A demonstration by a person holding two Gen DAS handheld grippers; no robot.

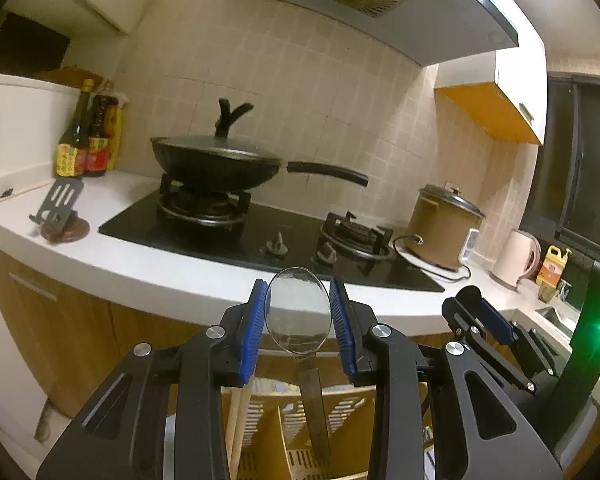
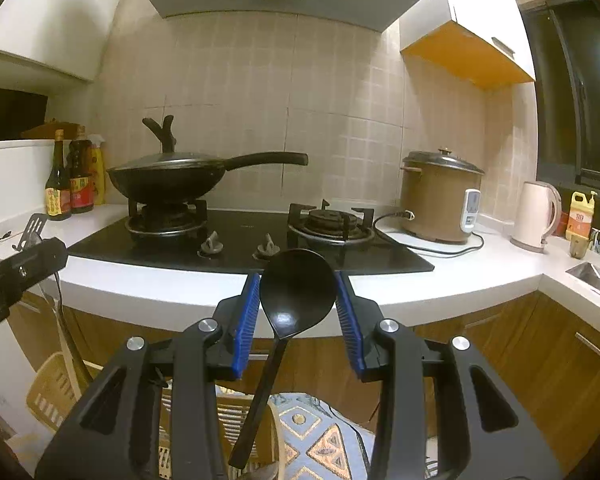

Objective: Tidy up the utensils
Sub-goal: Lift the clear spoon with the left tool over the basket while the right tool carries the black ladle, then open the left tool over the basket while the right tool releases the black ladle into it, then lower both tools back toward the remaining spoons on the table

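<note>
In the left wrist view my left gripper [image 1: 299,292] is shut on the bowl of a metal spoon [image 1: 299,316]. Its handle hangs down over a tan slotted utensil basket [image 1: 352,404], and wooden chopsticks [image 1: 238,420] stand in that basket. My right gripper [image 2: 298,280] is shut on the bowl of a black plastic spoon [image 2: 296,292], whose handle slants down toward the same basket [image 2: 48,392]. Both grippers hover in front of the counter edge, side by side. The right gripper [image 1: 476,308] shows at the right of the left wrist view, and the left gripper [image 2: 24,268] at the left edge of the right wrist view.
Ahead is a white counter [image 2: 180,288] with a black gas hob [image 2: 244,248]. A lidded wok [image 2: 168,176] sits on the left burner. A rice cooker [image 2: 440,200], kettle [image 2: 536,216] and sink [image 2: 596,276] are to the right. Sauce bottles [image 1: 84,136] and a slotted spatula [image 1: 60,204] are to the left. A patterned rug [image 2: 320,436] lies below.
</note>
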